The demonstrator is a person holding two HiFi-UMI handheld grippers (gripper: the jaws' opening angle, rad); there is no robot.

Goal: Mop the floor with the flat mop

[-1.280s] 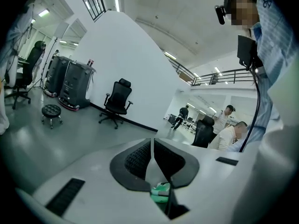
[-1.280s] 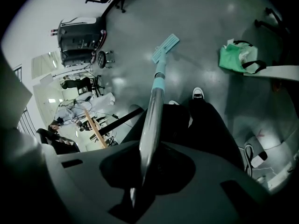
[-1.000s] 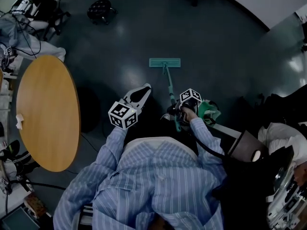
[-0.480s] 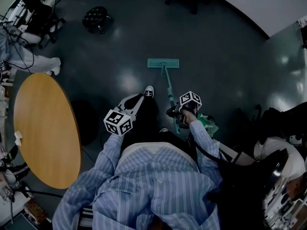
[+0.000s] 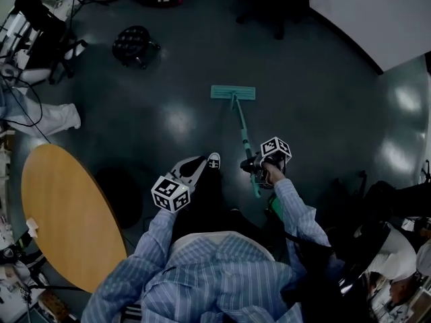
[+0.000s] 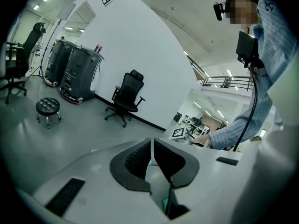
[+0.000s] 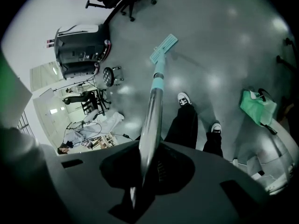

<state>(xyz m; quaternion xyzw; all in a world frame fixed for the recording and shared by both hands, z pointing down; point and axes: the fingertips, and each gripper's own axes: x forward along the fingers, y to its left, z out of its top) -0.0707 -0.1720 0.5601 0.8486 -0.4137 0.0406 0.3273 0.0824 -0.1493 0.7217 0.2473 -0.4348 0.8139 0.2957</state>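
Observation:
The flat mop has a teal head (image 5: 233,92) lying flat on the dark floor ahead of me. Its pole (image 5: 244,136) slants back to my right gripper (image 5: 254,167), which is shut on it just under the marker cube. In the right gripper view the silvery pole (image 7: 153,104) runs out from between the jaws of the right gripper (image 7: 148,168) to the mop head (image 7: 163,48). My left gripper (image 5: 194,169) hovers to the left of the pole, apart from it. In the left gripper view the left gripper (image 6: 152,156) has its dark pads together with nothing between them.
A round wooden table (image 5: 67,221) stands at the left. A black stool (image 5: 133,44) and cluttered chairs sit at the far left. My shoe (image 5: 213,160) is beside the pole. An office chair (image 6: 127,96) and black machines (image 6: 77,71) line the white wall. A green bag (image 7: 256,105) lies behind me.
I have walked forward: the table and stool slid down and back in the head view. The mop went ahead with me, still in the right gripper. The left gripper stayed shut alongside.

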